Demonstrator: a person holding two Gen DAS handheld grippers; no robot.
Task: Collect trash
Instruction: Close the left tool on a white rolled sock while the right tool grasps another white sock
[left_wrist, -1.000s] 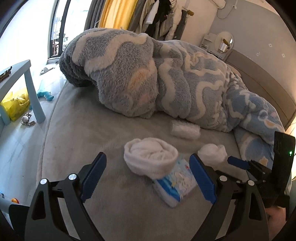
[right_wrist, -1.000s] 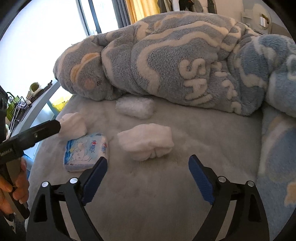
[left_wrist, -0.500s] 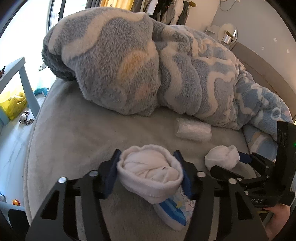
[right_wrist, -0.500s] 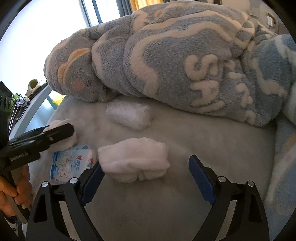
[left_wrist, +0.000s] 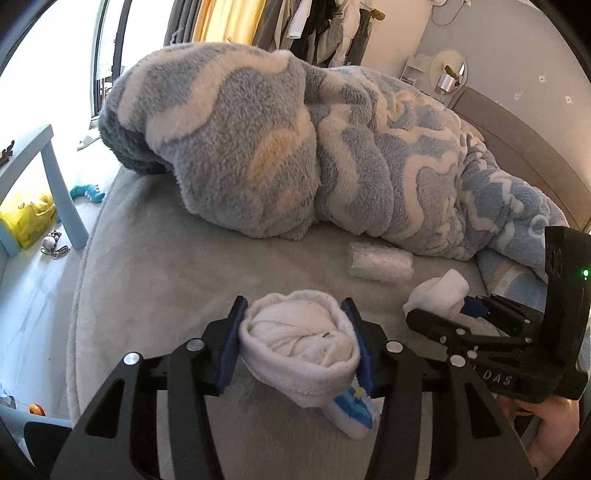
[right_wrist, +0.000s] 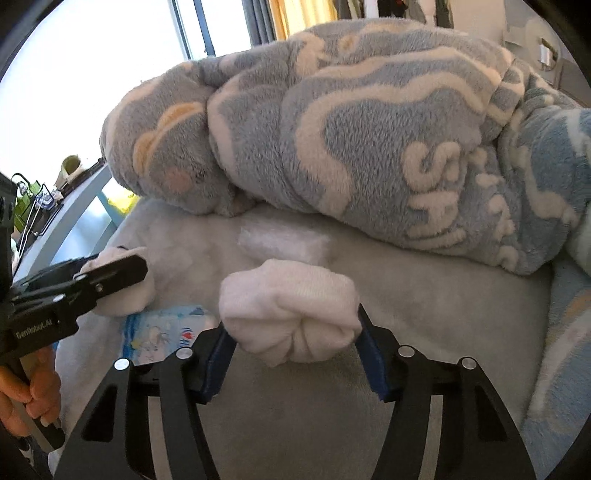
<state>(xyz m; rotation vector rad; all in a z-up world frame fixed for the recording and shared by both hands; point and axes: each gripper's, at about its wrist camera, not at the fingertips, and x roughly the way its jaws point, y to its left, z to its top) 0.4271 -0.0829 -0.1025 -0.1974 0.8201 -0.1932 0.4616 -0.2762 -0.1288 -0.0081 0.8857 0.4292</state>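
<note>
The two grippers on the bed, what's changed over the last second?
Both have just been closing: the left gripper now clamps a rolled white sock bundle, the right gripper another white sock ball. The blue tissue pack, bubble-wrap roll and fleece blanket stayed put.

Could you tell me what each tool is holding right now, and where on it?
The left tool grips one rolled white sock bundle across its sides; the right tool has just closed on the other sock bundle, across its ends.

White sock rolls (left_wrist: 299, 332), blue-and-cream swirled blanket (left_wrist: 295, 147), grey bed (left_wrist: 147, 277).
</note>
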